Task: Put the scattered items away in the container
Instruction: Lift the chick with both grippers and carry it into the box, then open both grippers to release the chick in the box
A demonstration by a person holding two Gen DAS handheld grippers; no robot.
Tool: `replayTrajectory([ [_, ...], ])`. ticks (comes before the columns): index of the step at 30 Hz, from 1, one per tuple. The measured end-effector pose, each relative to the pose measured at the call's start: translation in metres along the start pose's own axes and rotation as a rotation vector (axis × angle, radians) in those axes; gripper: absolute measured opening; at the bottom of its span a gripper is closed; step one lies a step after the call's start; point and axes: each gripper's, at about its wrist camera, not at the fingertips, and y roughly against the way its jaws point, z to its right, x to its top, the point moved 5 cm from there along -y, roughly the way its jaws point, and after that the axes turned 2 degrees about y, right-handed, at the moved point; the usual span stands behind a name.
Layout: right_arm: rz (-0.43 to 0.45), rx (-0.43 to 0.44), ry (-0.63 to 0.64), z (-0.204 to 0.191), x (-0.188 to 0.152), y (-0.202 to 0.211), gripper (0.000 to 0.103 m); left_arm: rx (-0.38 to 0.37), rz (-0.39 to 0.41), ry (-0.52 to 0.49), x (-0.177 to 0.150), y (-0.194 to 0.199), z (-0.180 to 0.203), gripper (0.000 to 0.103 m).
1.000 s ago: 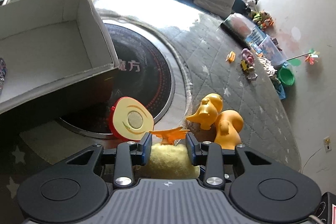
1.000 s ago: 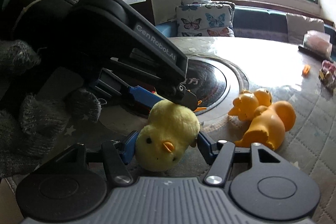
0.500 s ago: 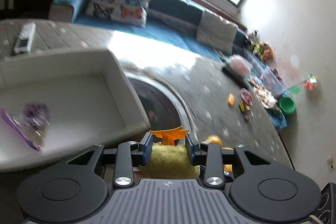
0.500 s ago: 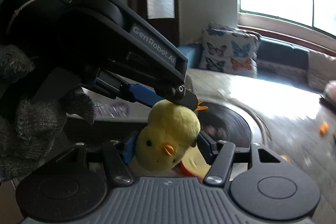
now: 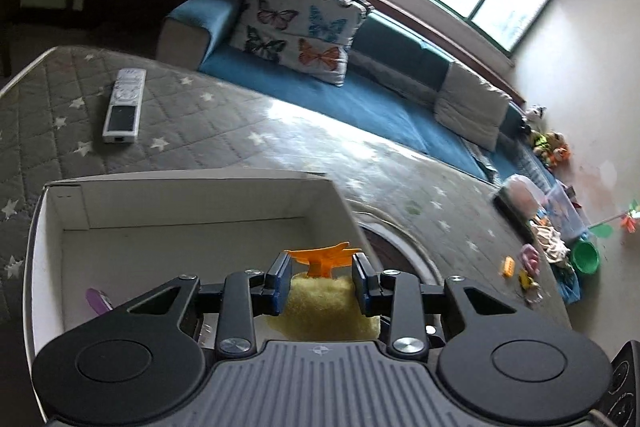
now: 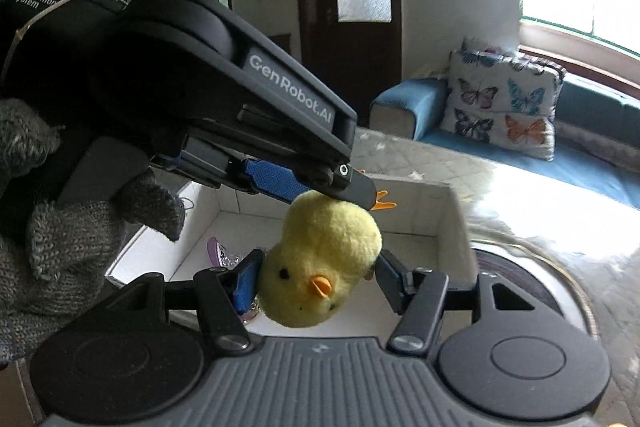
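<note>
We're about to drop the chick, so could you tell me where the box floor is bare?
The white box floor is bare along its back wall and middle. The near left corner is taken by a purple item. The yellow chick hangs over the near right part.

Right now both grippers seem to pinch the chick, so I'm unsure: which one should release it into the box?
Probably left: the left gripper grips the plush chick above the white box; the right gripper only flanks its head.

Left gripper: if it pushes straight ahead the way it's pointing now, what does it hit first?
Probably the far wall of the white box. The left gripper, shut on the yellow chick, points across the box's open interior, with nothing else visible ahead in that line. Depth is hard to judge through the fisheye.
</note>
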Motion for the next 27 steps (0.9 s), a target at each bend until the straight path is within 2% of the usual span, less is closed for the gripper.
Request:
replayTrajectory([
  [7,-0.102,0.018,-0.002,0.014,-0.008,-0.05,0.061,0.02,-0.071,0.056,0.003,-0.037,-0.029,0.032],
  [16,-0.192,0.038,-0.012,0.007,-0.028,-0.068,0.062,0.052,-0.139,0.086,-0.005,-0.062,-0.045,0.031],
  [23,-0.19,0.03,-0.024,0.006,-0.028,-0.064,0.063,0.069,-0.139,0.074,-0.009,-0.06,-0.044,0.032],
  [27,-0.172,0.024,-0.044,0.011,-0.027,-0.059,0.066,0.069,-0.13,0.07,-0.009,-0.056,-0.042,0.033],
])
